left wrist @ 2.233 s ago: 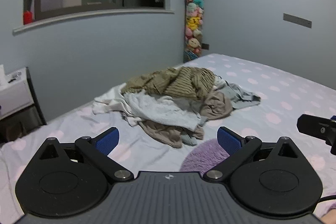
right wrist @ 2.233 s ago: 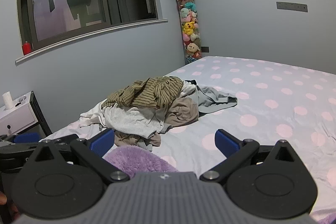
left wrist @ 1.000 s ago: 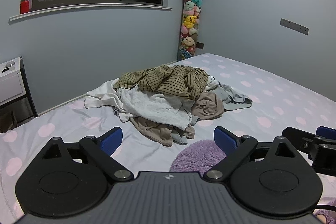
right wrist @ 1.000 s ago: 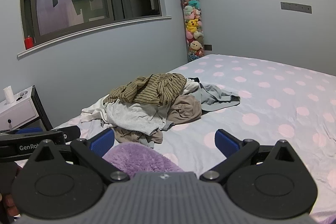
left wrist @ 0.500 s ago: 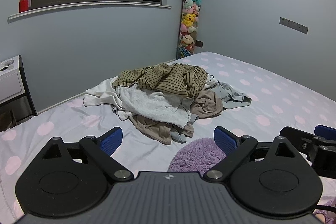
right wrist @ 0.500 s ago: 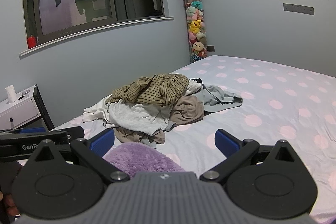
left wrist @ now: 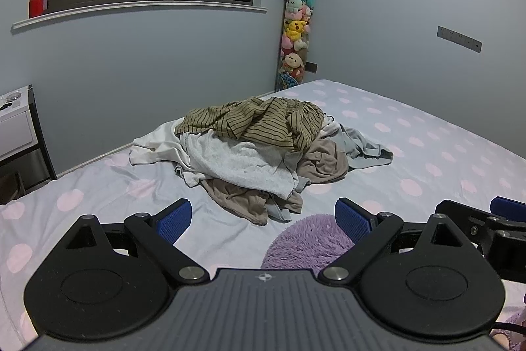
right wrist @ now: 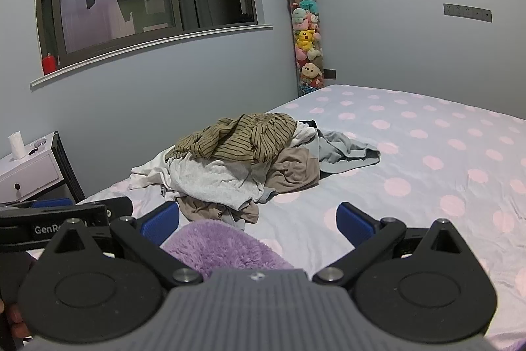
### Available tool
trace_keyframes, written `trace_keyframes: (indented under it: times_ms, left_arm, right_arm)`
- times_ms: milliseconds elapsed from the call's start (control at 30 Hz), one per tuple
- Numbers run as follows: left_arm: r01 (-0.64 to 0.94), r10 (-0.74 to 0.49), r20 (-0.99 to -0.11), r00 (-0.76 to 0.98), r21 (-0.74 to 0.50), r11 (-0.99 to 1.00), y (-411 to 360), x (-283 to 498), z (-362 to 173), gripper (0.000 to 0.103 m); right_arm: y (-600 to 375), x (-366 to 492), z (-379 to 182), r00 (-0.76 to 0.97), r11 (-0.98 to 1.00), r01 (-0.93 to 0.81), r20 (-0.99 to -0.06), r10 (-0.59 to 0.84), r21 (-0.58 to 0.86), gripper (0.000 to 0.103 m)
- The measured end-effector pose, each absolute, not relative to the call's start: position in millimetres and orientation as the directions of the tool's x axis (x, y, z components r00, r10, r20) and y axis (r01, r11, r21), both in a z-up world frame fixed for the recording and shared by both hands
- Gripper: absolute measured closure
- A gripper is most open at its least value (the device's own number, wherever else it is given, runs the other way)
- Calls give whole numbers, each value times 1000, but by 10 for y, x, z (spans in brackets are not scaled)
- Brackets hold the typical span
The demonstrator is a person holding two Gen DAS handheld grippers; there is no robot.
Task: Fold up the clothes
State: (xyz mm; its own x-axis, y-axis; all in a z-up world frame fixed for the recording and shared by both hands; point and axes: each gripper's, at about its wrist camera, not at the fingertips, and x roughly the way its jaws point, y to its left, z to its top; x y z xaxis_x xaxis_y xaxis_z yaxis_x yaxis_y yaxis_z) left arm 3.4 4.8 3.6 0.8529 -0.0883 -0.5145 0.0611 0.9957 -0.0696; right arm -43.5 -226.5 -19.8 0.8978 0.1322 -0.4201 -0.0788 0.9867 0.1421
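Note:
A heap of crumpled clothes [left wrist: 250,150] lies on the bed, with an olive striped shirt [left wrist: 259,120] on top, a white towel-like piece [left wrist: 236,163] under it, beige and grey pieces around. It also shows in the right wrist view [right wrist: 236,163]. My left gripper [left wrist: 263,219] is open and empty, held above the bed short of the heap. My right gripper [right wrist: 258,221] is open and empty, also short of the heap. A fluffy purple piece [left wrist: 305,242] lies just below both grippers [right wrist: 223,245].
The bed [left wrist: 443,147] has a pale sheet with pink dots. A white nightstand [right wrist: 29,166] stands at the left. A tall tube of plush toys [left wrist: 296,32] stands in the corner. A window is on the far wall.
Both grippers have drifted slightly forward and up, so the heap sits a little lower and closer in view. Both stay open and empty.

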Motion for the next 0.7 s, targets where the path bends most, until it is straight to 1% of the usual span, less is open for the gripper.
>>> trace_keyframes:
  times_ms: [200,300,500,567,700]
  left_arm:
    - [62,-83,-503,860,-58,996,37,36,39,8]
    - [64,-72,-490,869,-33,997,7,34,42,8]
    - [16,-9,-412,911,15,1000,22,55,55,7]
    - [7,6,-412,911,29,1000,27,128,48,7]
    - [10,6,-430,903,36,999,20,355,1,7]
  right_arm:
    - [-2253,-418,-211,893,983,-119,-417,168,142,1]
    - [-2239,-400,-211,897,983,-137,-405,177,125,1]
    - [-2304,-279,-196,913,982,-148,-366,180,114,1]
    - [-2326,-239,-190,918,982,-151,-353,181,110,1]
    - [-2414,19,-255,906,977,-162,-372,204,141,1]
